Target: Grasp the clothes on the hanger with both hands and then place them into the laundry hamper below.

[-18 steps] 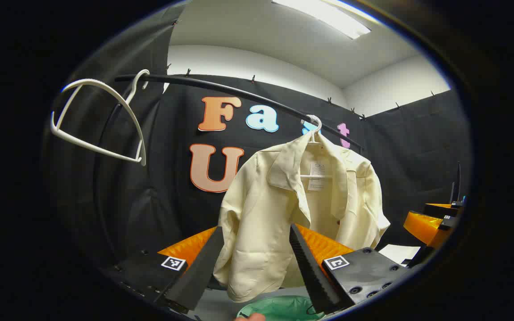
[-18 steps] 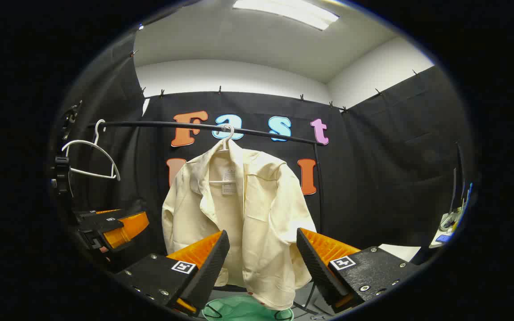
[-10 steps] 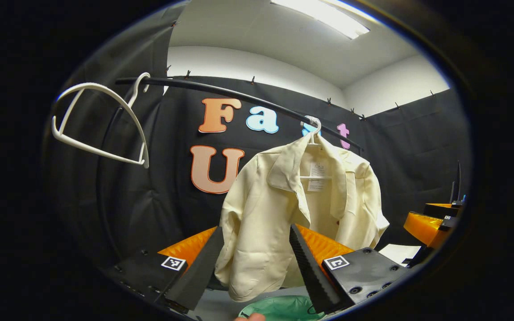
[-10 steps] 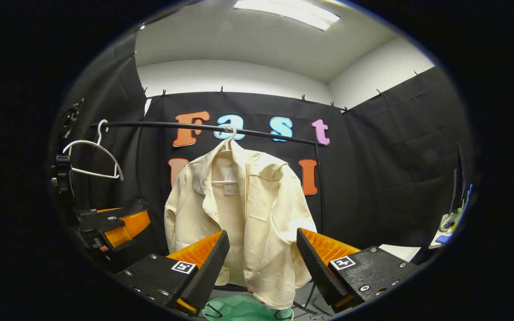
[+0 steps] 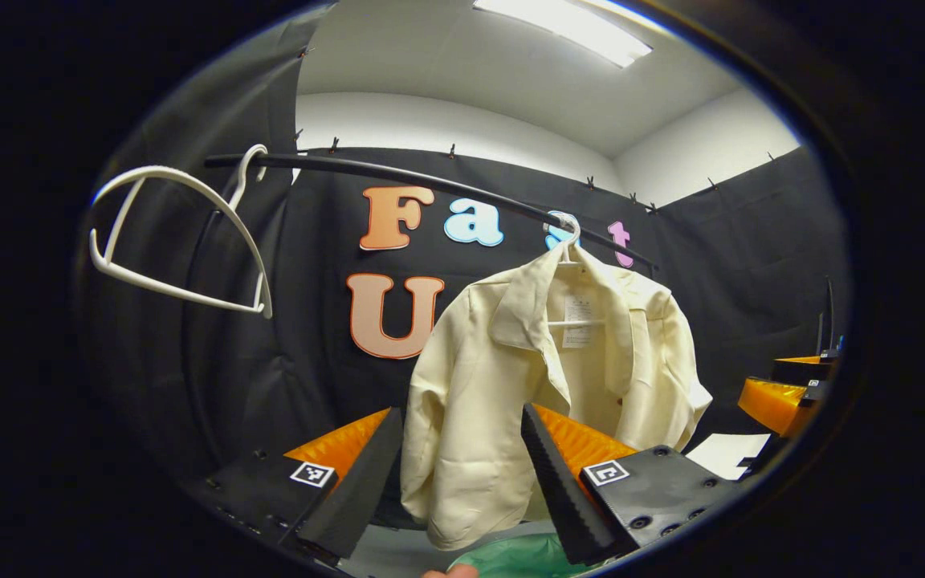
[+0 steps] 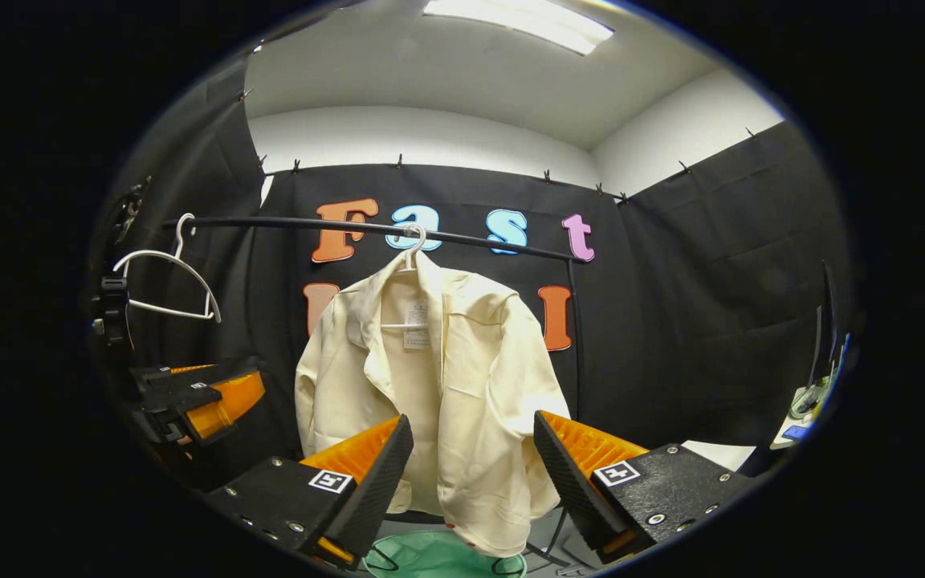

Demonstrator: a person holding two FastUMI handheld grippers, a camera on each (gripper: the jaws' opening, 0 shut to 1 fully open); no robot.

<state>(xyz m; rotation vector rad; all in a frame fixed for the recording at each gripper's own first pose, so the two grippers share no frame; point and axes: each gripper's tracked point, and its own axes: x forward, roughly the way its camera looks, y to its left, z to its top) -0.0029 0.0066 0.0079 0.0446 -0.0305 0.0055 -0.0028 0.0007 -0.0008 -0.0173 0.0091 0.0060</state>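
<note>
Shirt (image 5: 511,385) of cream cloth, with a collar and long sleeves, hangs open-fronted on a white hanger (image 5: 567,241) hooked over the black rail (image 5: 398,170); a paper tag shows inside its neck. In the right gripper view the same shirt (image 6: 438,385) hangs near the middle of the rail (image 6: 334,225), its hem just above the green laundry hamper (image 6: 430,559), whose rim shows at the bottom edge. In the left gripper view the hamper (image 5: 511,555) lies low, beneath the shirt's near sleeve.

The left hand-held gripper (image 5: 462,482) stands with its fingers spread wide apart and nothing between them; the shirt's sleeve and side panel appear through the gap, but farther off, not touched. The right hand-held gripper (image 6: 470,482) is likewise spread wide and grips nothing, with the shirt's lower front seen beyond the gap between its fingers.

A second white hanger (image 5: 181,233), bare, hangs at the rail's left end; the right gripper view shows it (image 6: 165,285) there too. The left hand-held gripper shows again at the left edge of the right gripper view (image 6: 197,401), and the right one at the right edge of the left gripper view (image 5: 788,393), both short of the shirt. A white sheet (image 5: 727,453) lies low beyond the shirt.
</note>
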